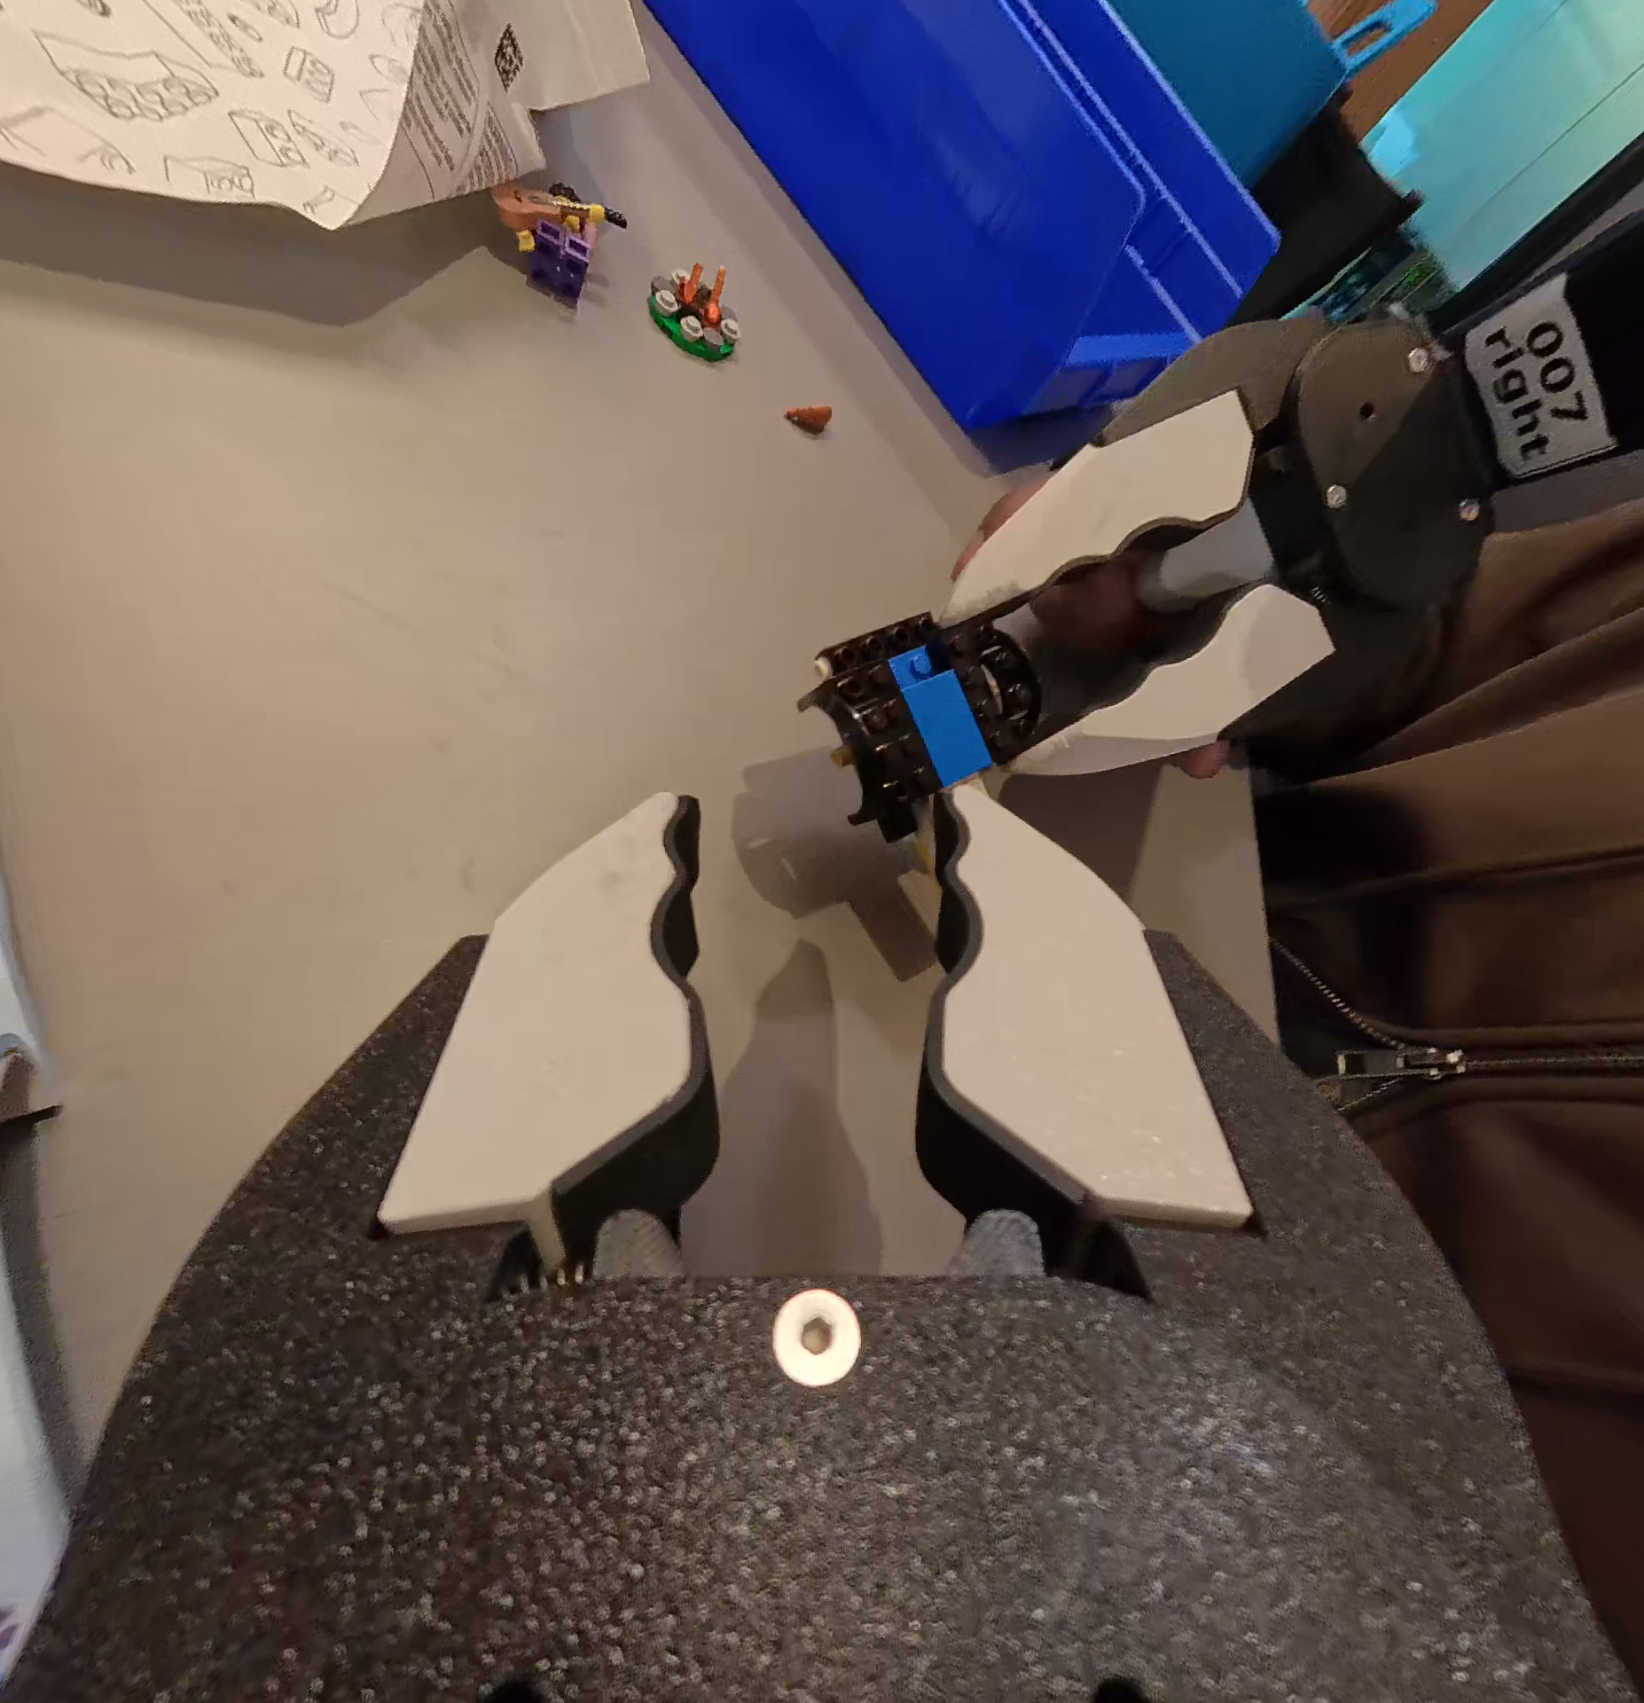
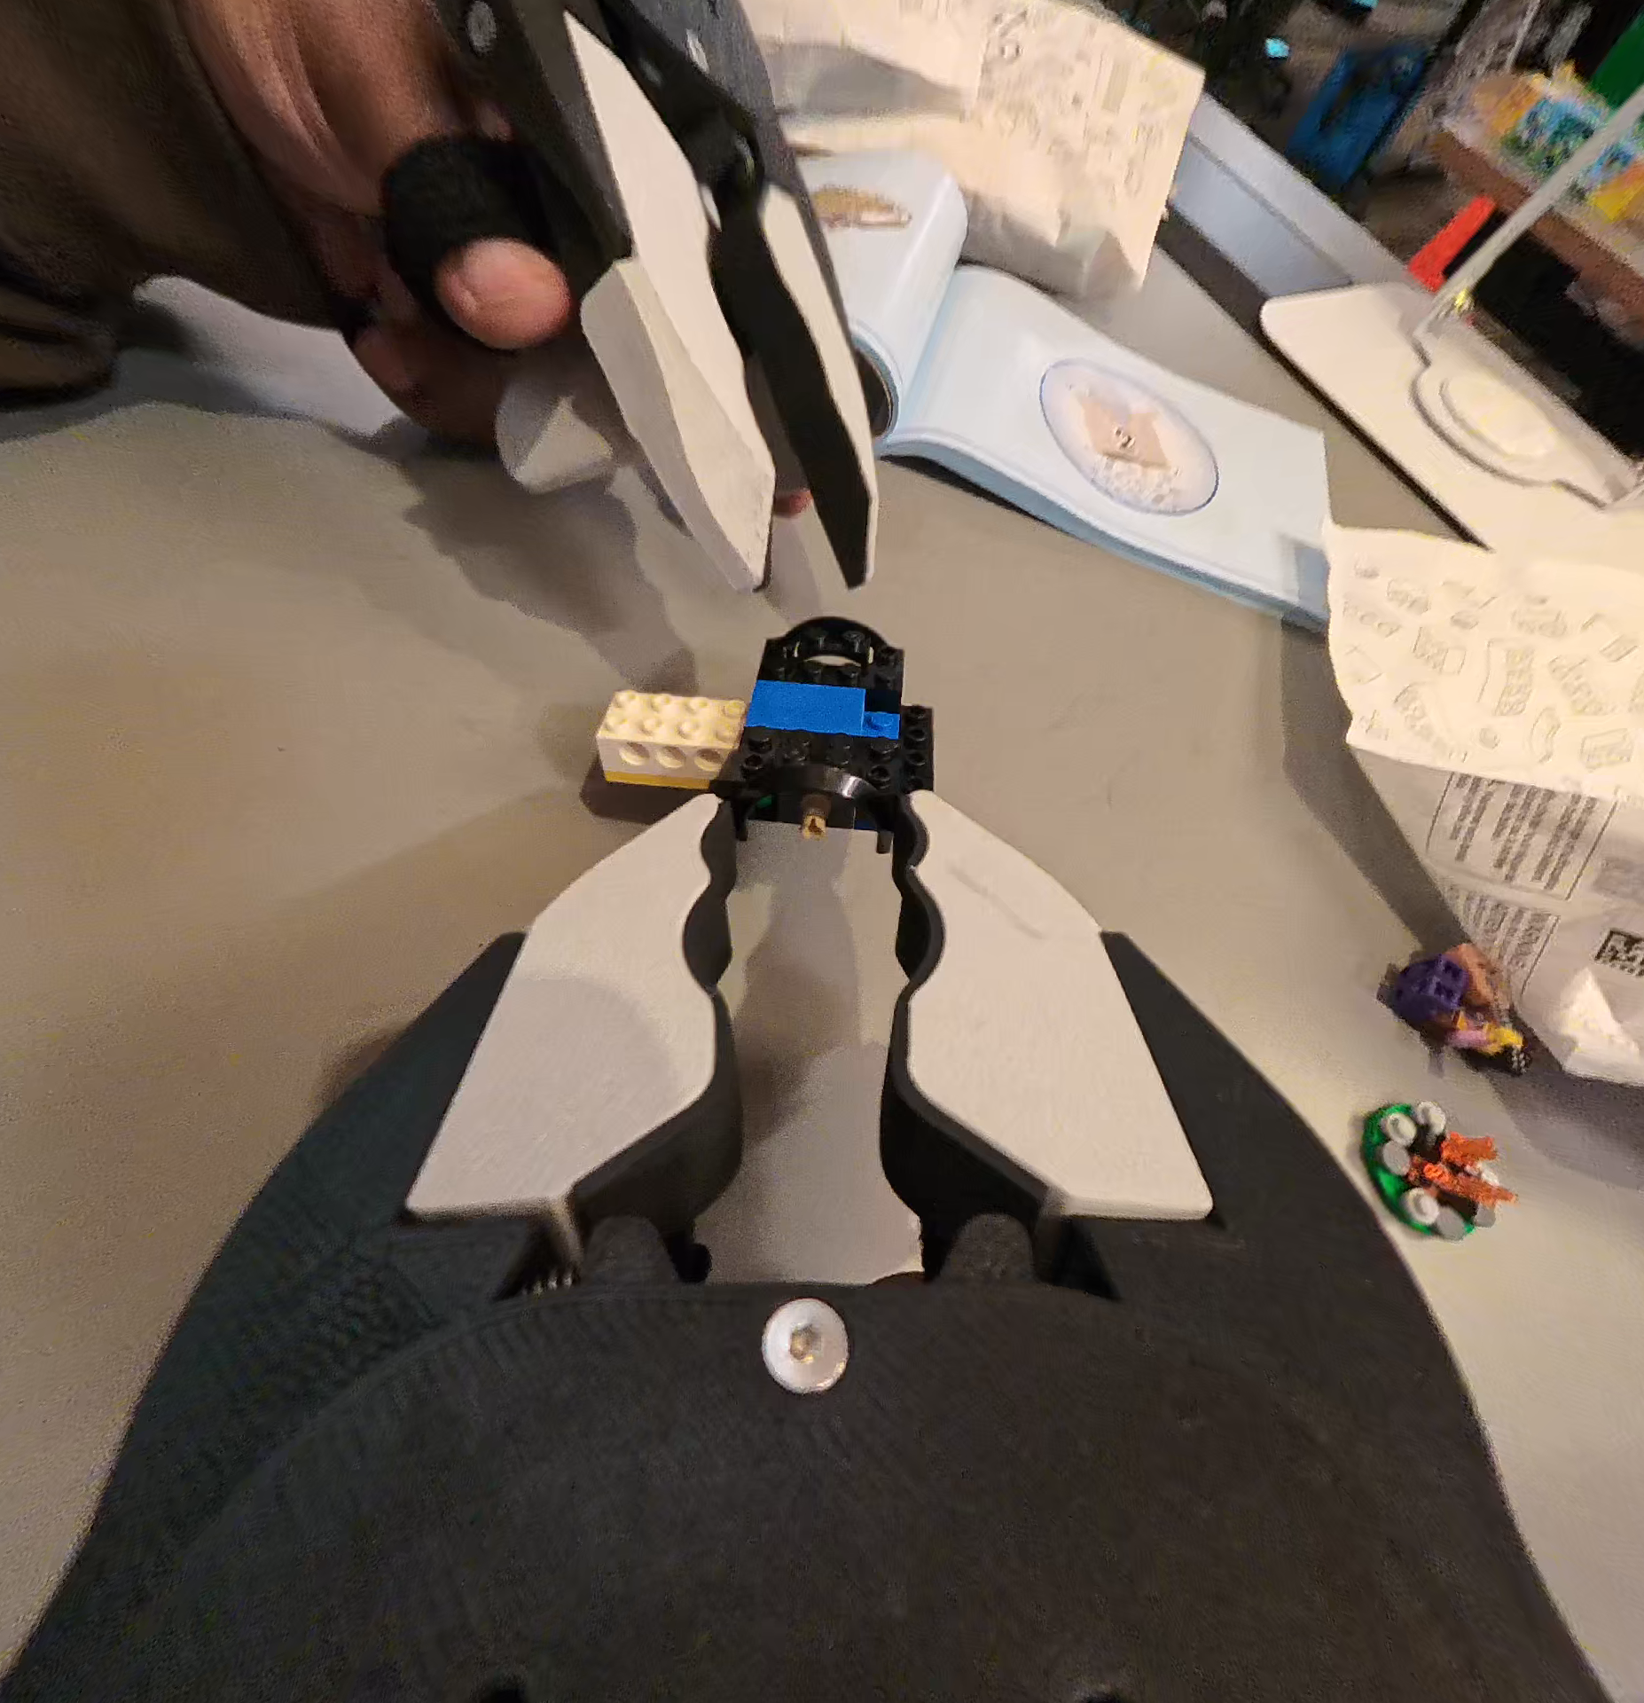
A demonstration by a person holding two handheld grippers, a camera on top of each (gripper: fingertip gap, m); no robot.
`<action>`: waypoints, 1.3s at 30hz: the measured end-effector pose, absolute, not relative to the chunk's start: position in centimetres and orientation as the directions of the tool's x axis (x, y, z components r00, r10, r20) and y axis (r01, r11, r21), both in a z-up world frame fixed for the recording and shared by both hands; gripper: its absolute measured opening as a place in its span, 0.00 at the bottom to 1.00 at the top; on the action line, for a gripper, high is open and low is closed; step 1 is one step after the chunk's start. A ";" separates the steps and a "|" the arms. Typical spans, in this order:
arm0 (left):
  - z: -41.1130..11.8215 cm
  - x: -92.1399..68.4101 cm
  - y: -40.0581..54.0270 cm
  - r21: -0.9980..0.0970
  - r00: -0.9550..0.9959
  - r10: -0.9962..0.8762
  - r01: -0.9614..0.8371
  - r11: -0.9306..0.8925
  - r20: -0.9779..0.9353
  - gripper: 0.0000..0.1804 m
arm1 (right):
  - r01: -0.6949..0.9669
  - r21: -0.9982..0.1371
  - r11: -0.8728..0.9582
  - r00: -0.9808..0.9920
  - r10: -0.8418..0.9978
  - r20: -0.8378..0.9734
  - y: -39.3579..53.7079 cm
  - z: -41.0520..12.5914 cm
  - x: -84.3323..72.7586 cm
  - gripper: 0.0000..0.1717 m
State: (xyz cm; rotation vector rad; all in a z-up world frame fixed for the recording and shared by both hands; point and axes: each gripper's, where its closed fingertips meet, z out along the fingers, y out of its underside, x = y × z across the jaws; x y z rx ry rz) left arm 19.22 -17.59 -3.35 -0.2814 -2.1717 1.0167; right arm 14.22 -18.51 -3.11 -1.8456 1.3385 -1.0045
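My right gripper (image 2: 814,811) pinches a black toy-brick block (image 2: 837,737) with a blue stripe, both fingers pressed on its sides, lifted off the grey table (image 2: 247,737). A white brick (image 2: 671,728) juts from its side. My left gripper (image 1: 814,811) is spread with nothing in it, one fingertip (image 1: 961,820) just beside the block. A small figure (image 2: 1454,1004) and a green disc with orange bits (image 2: 1436,1170) lie well apart, near printed paper sheets (image 2: 1518,663). A blue bin (image 1: 984,184) stands at the table's edge.
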 end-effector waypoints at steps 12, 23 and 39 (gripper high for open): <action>0.2 16.0 -16.6 -0.656 -0.374 0.548 -0.292 0.696 0.748 0.26 | -0.140 -0.827 -0.544 0.293 -0.821 0.491 -16.4 0.4 14.2 0.19; 0.6 15.2 -16.7 -0.798 -0.501 0.644 -0.183 0.574 0.578 0.13 | -0.137 -0.831 -0.539 0.259 -0.829 0.495 -16.6 0.4 14.3 0.20; 2.8 15.4 -17.0 -0.981 -0.699 0.707 0.191 0.039 -0.108 0.14 | -0.147 -0.989 0.003 0.359 -0.932 -0.056 -16.6 2.4 14.0 0.28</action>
